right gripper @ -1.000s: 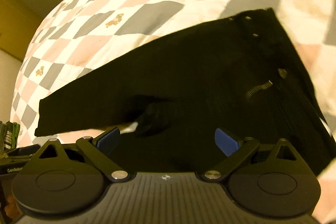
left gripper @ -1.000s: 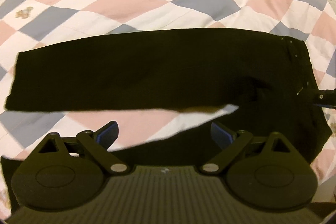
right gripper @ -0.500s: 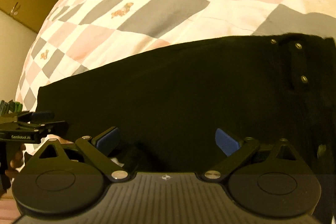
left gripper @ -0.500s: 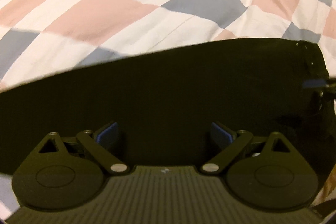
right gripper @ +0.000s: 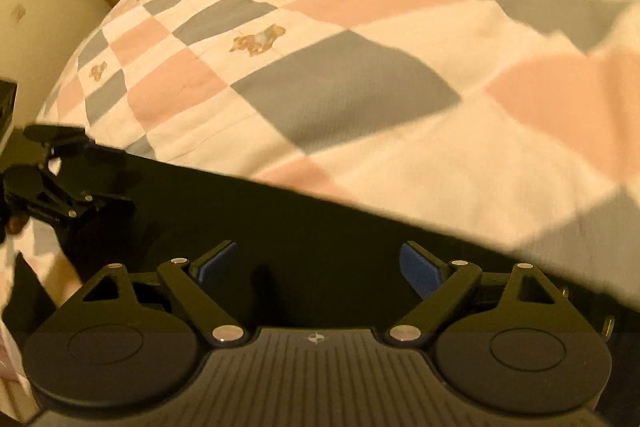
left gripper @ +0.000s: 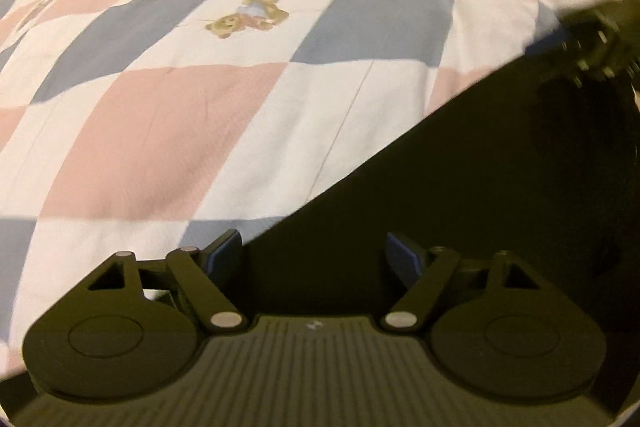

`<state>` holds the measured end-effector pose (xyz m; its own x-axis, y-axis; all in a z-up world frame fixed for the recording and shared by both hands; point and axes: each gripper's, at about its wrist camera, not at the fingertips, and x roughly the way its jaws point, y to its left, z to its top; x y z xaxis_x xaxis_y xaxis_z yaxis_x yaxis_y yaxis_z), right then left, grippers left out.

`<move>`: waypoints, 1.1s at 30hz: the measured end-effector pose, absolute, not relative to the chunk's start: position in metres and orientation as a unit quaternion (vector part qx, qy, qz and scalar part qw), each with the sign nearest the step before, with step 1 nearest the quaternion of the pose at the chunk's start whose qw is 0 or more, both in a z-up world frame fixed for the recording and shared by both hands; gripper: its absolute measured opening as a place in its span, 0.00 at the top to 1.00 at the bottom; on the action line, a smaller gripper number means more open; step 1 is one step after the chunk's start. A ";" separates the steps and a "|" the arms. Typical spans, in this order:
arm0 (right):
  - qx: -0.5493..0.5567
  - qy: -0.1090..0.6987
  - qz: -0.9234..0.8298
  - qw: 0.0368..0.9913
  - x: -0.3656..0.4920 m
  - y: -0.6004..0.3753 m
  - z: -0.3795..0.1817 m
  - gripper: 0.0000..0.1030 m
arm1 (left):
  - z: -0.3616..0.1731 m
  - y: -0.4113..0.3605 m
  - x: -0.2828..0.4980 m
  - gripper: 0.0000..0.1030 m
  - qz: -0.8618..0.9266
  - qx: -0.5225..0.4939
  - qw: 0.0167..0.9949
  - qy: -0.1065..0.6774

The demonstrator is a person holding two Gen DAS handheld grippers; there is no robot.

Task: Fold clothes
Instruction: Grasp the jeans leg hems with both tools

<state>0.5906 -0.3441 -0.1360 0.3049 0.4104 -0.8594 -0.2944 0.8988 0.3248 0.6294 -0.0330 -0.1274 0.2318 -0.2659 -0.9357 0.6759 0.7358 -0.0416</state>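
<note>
Blue-padded fingers (left gripper: 224, 255) of the left gripper (left gripper: 314, 255) are seen spread wide apart at the bottom of the left wrist view, with nothing pinched between them. Beneath and ahead of them lies the black pair of trousers (left gripper: 500, 187), whose straight upper edge runs diagonally from just beside the left pad up toward the upper right of the frame. The left pad sits right at that edge, while the right pad is over the dark cloth. Whether the pads touch the fabric cannot be told.

At the upper right edge of the same view, a blurred black mechanism with small metal screws is seen at the far end of the cloth; it is the right gripper (left gripper: 600, 39).

On the right wrist view the right gripper (right gripper: 320, 267) is likewise held wide open, its blue pads (right gripper: 422, 269) well apart and empty, both over the black pair of trousers (right gripper: 300, 223), which fills a band across the lower half of the frame. Two small metal rivets are visible at the lower right margin. At the left of the frame, the left gripper (right gripper: 76, 187) is seen at the far end of the garment.

Behind the trousers, the quilted bedspread of pink, grey-blue and white diamonds (left gripper: 160, 127) (right gripper: 360, 87) covers the upper part of both views, with small embroidered bears (left gripper: 248, 15) on some white patches.
</note>
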 end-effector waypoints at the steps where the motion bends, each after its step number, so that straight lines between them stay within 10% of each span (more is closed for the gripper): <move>1: 0.037 0.549 0.223 0.805 0.596 -0.344 -0.138 0.13 | -0.129 -0.033 0.633 0.28 -0.317 0.205 0.754 0.537; 11: -0.074 0.600 0.274 0.748 0.638 -0.353 -0.167 0.21 | -0.160 -0.020 0.664 0.40 -0.364 0.261 0.682 0.578; 13: -0.078 0.615 0.290 0.729 0.641 -0.352 -0.170 0.31 | -0.165 -0.021 0.664 0.42 -0.367 0.265 0.676 0.582; 15: -0.092 0.616 0.297 0.724 0.637 -0.349 -0.167 0.58 | -0.163 -0.026 0.656 0.62 -0.367 0.285 0.677 0.571; 20: -0.130 0.607 0.302 0.724 0.623 -0.340 -0.154 0.84 | -0.146 -0.028 0.629 0.94 -0.352 0.316 0.700 0.536; 33: -0.179 0.474 0.204 0.838 0.431 -0.312 -0.051 0.89 | 0.018 0.000 0.444 0.95 -0.241 0.199 0.847 0.431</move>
